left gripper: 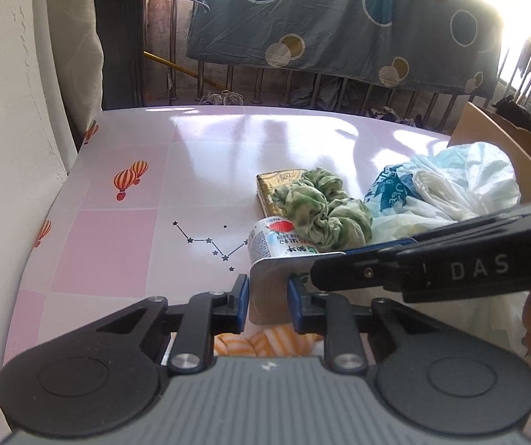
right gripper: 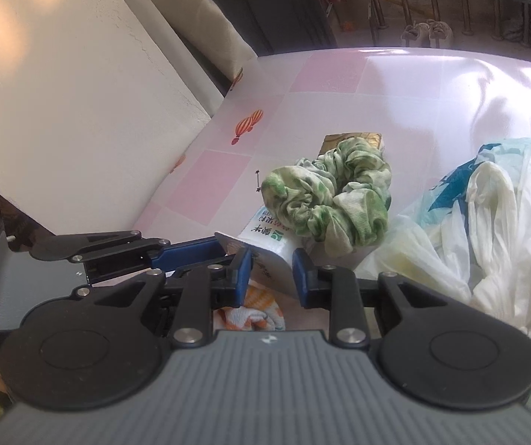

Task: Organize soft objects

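Both hand-held grippers are pinching the same white drink pouch (left gripper: 271,256), a soft printed packet with a silvery crimped end, low in the centre of each frame. The left hand-held gripper (left gripper: 267,298) has its blue pads pressed on the flat silver end; the right hand-held gripper (right gripper: 272,269) clamps the pouch body just behind that end, and in the left wrist view it reaches in from the right edge.

A green scrunchie (right gripper: 330,207) lies draped on the far part of the pouch, touching it, with a gold packet (left gripper: 276,185) just behind. Crumpled plastic bags (left gripper: 447,185) fill the right side, next to a cardboard box (left gripper: 502,148) at the right edge. An orange-striped cloth (right gripper: 254,309) sits under the jaws on the pink surface (left gripper: 198,141).

To do this well, I would lift the pouch slowly and level, both grips moving together, so the scrunchie slides off rather than being dragged. Squeeze lightly, since a soft pouch may buckle or leak.
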`<move>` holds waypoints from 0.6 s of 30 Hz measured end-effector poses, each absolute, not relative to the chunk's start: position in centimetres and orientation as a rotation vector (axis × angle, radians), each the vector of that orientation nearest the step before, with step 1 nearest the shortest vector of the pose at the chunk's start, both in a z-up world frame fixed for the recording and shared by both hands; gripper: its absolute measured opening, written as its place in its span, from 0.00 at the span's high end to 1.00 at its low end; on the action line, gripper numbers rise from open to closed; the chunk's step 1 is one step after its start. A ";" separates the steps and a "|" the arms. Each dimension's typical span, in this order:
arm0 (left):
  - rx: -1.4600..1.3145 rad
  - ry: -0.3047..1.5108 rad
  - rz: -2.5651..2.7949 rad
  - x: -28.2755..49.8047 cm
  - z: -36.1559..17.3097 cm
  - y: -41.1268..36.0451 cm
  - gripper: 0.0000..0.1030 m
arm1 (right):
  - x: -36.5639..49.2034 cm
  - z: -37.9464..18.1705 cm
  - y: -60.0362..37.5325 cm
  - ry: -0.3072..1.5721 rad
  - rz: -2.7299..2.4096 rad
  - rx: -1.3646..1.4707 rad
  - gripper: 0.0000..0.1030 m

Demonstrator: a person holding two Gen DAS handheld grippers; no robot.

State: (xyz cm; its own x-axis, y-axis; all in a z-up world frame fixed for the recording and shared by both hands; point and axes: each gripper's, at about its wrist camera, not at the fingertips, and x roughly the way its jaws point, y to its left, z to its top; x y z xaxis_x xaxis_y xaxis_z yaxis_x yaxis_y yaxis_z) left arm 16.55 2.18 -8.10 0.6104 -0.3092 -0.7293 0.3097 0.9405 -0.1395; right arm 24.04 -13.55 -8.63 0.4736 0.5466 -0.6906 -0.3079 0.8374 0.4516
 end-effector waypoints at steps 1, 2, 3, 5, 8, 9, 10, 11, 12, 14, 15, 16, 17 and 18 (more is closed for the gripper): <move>-0.007 0.838 -0.354 16.6 -7.9 2.4 0.78 | 24.2 -8.5 -13.8 0.943 0.535 0.308 0.78; -0.013 0.833 -0.349 16.6 -7.7 2.5 0.78 | 24.3 -8.5 -14.1 0.945 0.541 0.340 0.78; -0.017 0.827 -0.345 16.6 -7.5 2.6 0.78 | 24.4 -8.4 -14.5 0.950 0.544 0.375 0.78; -0.025 0.813 -0.335 16.5 -6.9 2.7 0.78 | 24.7 -8.3 -15.1 0.957 0.551 0.437 0.78; -0.042 0.805 -0.328 16.6 -6.2 2.7 0.78 | 24.9 -8.0 -15.8 0.958 0.563 0.506 0.78; -0.067 0.800 -0.354 16.6 -6.1 2.9 0.81 | 25.0 -7.9 -15.9 0.957 0.577 0.529 0.80; -0.108 0.802 -0.396 16.6 -5.9 2.9 0.92 | 25.0 -7.9 -16.0 0.964 0.600 0.562 0.90; -0.129 0.803 -0.398 16.5 -5.6 2.8 0.99 | 25.0 -7.7 -15.8 0.968 0.597 0.571 0.90; -0.107 0.798 -0.385 16.5 -5.4 2.3 0.99 | 24.9 -7.5 -15.7 0.958 0.599 0.566 0.91; -0.077 0.778 -0.376 16.3 -5.2 1.8 0.97 | 24.8 -6.8 -15.5 0.945 0.588 0.543 0.92; -0.082 0.784 -0.382 16.3 -5.2 1.9 0.95 | 24.8 -6.5 -15.5 0.941 0.581 0.539 0.92; -0.090 0.792 -0.391 16.4 -5.2 2.0 0.87 | 24.9 -6.3 -15.7 0.936 0.575 0.540 0.92; -0.093 0.792 -0.390 16.3 -5.2 2.1 0.80 | 24.9 -6.1 -16.0 0.933 0.565 0.542 0.92; -0.086 0.783 -0.377 16.0 -5.3 2.3 0.78 | 24.8 -5.9 -16.4 0.933 0.552 0.543 0.92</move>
State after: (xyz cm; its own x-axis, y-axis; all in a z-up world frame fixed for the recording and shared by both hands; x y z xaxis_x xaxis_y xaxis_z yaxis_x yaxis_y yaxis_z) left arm 16.02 2.27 -5.28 0.6460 -0.3625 -0.6717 0.2995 0.9298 -0.2138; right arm 24.78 -16.38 -5.92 0.4809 0.6499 -0.5885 -0.2025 0.7354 0.6467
